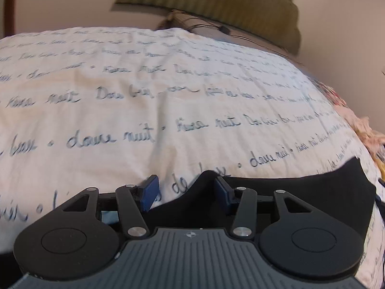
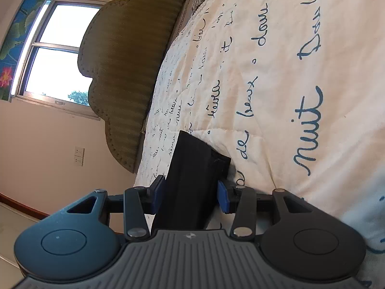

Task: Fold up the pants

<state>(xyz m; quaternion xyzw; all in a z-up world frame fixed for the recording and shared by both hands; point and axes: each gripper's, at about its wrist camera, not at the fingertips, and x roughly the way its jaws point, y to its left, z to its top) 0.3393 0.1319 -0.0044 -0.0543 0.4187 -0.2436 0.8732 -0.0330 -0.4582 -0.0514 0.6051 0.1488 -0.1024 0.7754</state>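
Black pants [image 2: 192, 175]: folded bundle on near edge of lettered quilt [image 1: 168, 96].
Right gripper [image 2: 190, 195]: jaws parted, cloth between, pads apparently clear.
Left gripper [image 1: 185, 192]: jaws parted, nothing gripped.
Risk: fold springing open (a pad may snag cloth on withdrawal).

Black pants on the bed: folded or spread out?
Folded. The black fabric pants form a compact stacked bundle with layered edges on the script-printed white quilt.

pants [image 2: 190, 168]: black matt cloth | bedspread [image 1: 168, 84]: cream quilted cloth, printed script | headboard [image 2: 130, 60]: ribbed olive fabric | gripper pads [image 2: 222, 196]: blue plastic
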